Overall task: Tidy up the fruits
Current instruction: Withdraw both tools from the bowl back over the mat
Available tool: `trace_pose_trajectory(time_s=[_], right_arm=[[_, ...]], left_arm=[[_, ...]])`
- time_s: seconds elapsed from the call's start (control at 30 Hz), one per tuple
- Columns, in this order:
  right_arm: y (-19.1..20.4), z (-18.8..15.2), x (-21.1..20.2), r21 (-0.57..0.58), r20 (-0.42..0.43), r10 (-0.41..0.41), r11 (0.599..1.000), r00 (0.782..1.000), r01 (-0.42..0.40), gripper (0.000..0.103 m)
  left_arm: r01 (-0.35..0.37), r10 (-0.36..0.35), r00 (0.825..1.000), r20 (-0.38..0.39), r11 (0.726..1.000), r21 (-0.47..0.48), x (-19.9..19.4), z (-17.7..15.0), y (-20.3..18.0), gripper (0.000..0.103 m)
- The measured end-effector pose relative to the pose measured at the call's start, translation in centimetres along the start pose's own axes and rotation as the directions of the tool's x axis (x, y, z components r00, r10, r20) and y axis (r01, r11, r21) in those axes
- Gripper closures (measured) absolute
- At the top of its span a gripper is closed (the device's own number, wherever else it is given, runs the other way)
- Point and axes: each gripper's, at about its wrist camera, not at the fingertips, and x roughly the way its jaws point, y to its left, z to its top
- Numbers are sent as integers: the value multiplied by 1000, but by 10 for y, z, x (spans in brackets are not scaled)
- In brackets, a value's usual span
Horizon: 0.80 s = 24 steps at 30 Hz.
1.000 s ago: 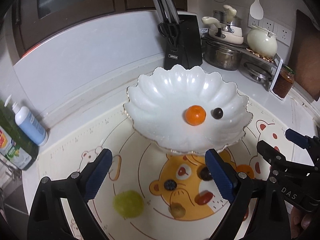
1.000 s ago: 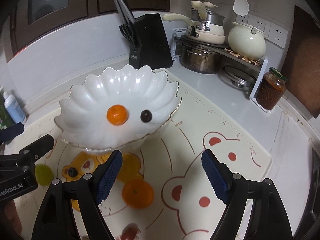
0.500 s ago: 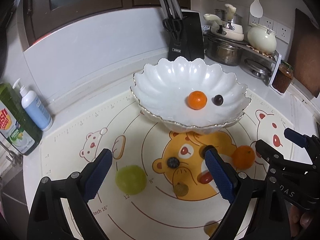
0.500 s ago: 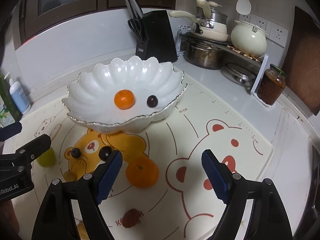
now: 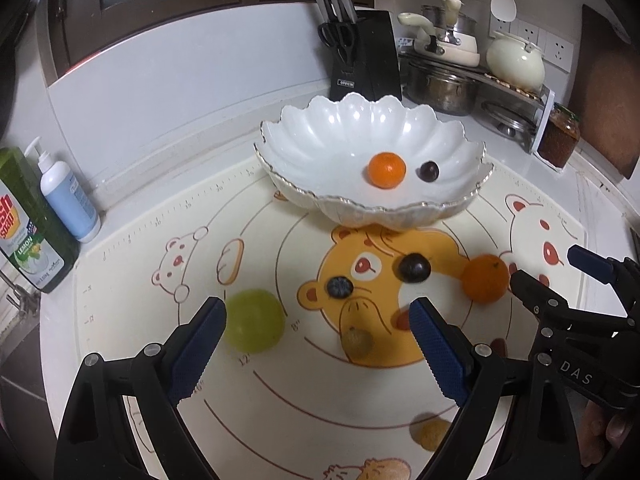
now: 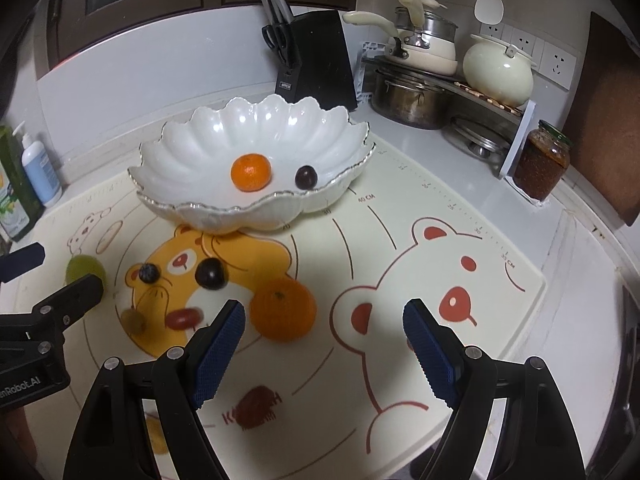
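Largest of the loose fruit on the worktop mat [image 6: 500,320] is the mandarin [image 6: 283,309] just beside my right claw [image 6: 320,344], firm-skinned but squashy, so I'd take it across its middle; the green fruit [image 5: 253,319] by my left claw [image 5: 316,344] looks smooth and may slip. Both claws stand wide apart and hold nothing. The dark grape [image 5: 415,267], blueberry [image 5: 339,287] and small brownish fruit [image 5: 357,341] look light and easily bruised, needing a gentle pinch, while the scalloped bowl [image 5: 320,148] behind already holds an orange and a grape.
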Motion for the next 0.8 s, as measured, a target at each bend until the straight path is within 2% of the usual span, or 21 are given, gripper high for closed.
trace_pose_trajectory(time_s=[0.5,0.8], right_arm=[[10,-40,-3,-22,-44,31,999,999,-32,21],[15,-52,-7,-33,-49,61,997,997,-62,21]], left_arm=[[1,-1,1000,-15,1000,18,-9,-34,-3,12],[17,-17,1000,-19,1000,-1,-22,-55,-2,13]])
